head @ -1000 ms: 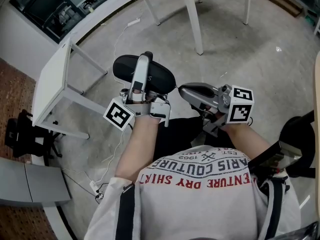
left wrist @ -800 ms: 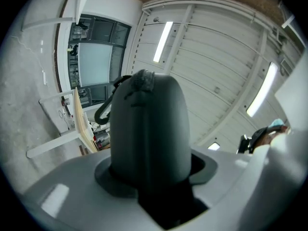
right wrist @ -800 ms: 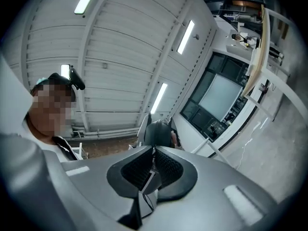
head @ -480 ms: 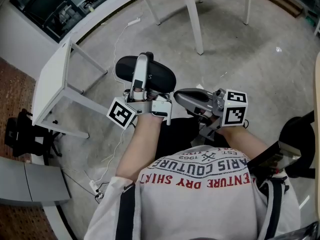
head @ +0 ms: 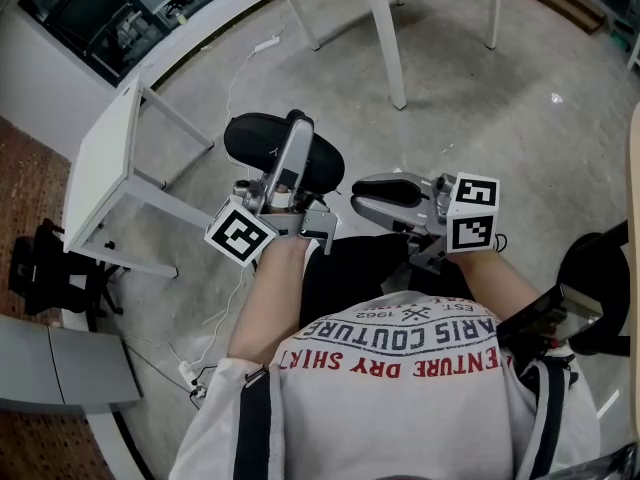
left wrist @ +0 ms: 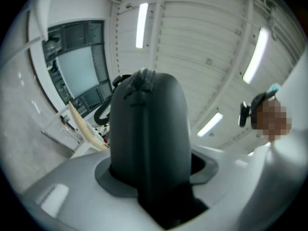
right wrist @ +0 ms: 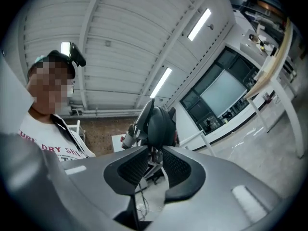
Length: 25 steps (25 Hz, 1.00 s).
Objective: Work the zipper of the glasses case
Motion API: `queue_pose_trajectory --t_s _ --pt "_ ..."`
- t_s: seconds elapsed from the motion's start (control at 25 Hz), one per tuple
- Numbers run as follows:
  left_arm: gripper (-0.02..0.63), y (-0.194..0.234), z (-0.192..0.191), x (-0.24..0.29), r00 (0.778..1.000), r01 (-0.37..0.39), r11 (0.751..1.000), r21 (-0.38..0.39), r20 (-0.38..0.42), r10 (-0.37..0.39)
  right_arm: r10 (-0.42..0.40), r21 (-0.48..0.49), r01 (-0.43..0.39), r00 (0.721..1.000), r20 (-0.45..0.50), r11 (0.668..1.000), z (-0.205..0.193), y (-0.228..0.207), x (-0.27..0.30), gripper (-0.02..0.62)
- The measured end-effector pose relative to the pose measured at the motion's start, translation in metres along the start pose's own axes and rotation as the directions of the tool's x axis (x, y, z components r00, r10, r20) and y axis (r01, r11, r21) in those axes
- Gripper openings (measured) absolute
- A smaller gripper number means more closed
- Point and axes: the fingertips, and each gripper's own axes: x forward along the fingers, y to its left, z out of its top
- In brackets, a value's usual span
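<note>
At the left gripper: jaws clamped across the middle of the black oval zip-up glasses case, which is held in the air above the grey concrete floor, with no table under it.
Right gripper: jaws have just been opening and stand moderately apart; the ribbed pads press on nothing.
Case from the right jaws: at about 10 o'clock in the head view, just beside the tips. In the right gripper view it is dead ahead at 12 o'clock, just past the mouth of the gap.
Long axis: runs from 10 o'clock to 4 o'clock in the head view, its 4 o'clock end towards the right jaws; the left jaws cross it.
Free hand: the right one. My judgement is that it must come in along that axis to reach the zipper pull.
Hard to make out: the zipper pull and track. A small pale bit sits at the gap's mouth in the right gripper view; whether it is the pull I cannot tell.
Hidden: part of the case lies under the left jaws, and in the left gripper view the case fills the gap and blocks what lies beyond.
</note>
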Motion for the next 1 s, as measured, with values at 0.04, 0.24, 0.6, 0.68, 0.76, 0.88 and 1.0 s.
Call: queue_pose_trajectory --t_s 0.04,0.24,0.6,0.68,0.76,0.88,1.0 --pt "0.25 0.004 -0.005 -0.003 0.997 -0.033 0.996 0.089 -0.062 0.038 -0.037 -0.04 0.036 0.999 -0.03 0.999 -0.001 -0.006 -0.003 0.077" --pt "0.25 0.025 -0.051 -0.025 0.91 -0.049 0.889 0.456 -0.346 0.228 -0.158 -0.125 0.144 0.982 -0.107 0.982 0.001 -0.034 -0.025 0.026" --pt "0.25 0.046 -0.108 -0.06 0.78 0.04 0.828 0.56 -0.535 0.324 -0.31 -0.269 0.248 0.925 -0.221 0.931 -0.005 -0.058 -0.043 -0.003" --pt "0.25 0.043 -0.11 -0.059 0.781 0.048 0.84 0.54 -0.545 0.306 -0.318 -0.288 0.247 0.92 -0.231 0.925 -0.006 -0.057 -0.042 -0.003" --pt "0.25 0.042 -0.111 -0.058 0.782 0.05 0.847 0.529 -0.549 0.297 -0.328 -0.305 0.249 0.913 -0.243 0.919 -0.008 -0.057 -0.041 -0.003" --pt "0.25 0.042 -0.112 -0.057 0.781 0.049 0.85 0.524 -0.55 0.294 -0.338 -0.315 0.252 0.906 -0.254 0.915 -0.008 -0.06 -0.042 -0.003" --pt "0.25 0.044 -0.112 -0.059 0.785 0.038 0.862 0.505 -0.549 0.287 -0.343 -0.318 0.256 0.903 -0.257 0.913 -0.01 -0.061 -0.041 -0.003"
